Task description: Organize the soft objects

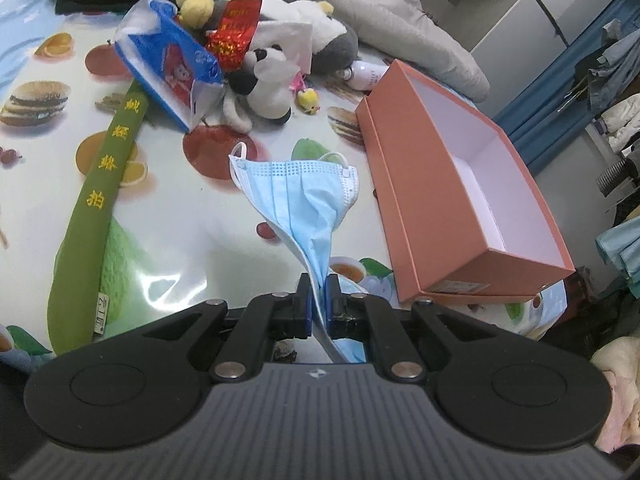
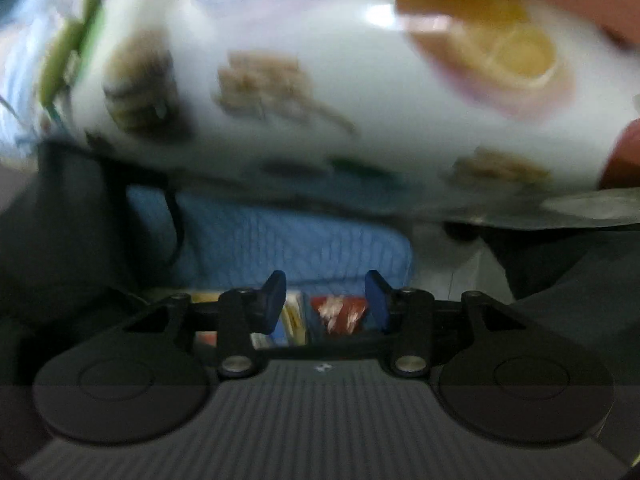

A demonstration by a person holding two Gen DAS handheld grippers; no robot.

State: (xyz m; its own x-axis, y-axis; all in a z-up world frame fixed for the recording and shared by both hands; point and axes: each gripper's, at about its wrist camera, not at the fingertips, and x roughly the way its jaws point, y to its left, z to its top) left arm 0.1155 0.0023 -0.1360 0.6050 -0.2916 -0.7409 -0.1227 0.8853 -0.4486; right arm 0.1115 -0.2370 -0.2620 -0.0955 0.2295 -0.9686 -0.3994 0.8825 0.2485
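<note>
Lying open on tablecloth, orange box empty; left tool pinching face mask; right tool parted, unloaded.

My left camera gives a bright, sharp picture: even indoor light falls from above, and the glossy printed tablecloth throws back white glare in patches near my fingers. The blue face mask is crisp down to its pleats and casts only a faint shadow. The orange box bows with the fisheye, and straight edges curve toward the frame's rim. My right camera is badly smeared by motion: the cloth's food prints are soft streaks, a white glare spot sits near the top, and the lower half lies dim, with a darker band across my housing.
</note>
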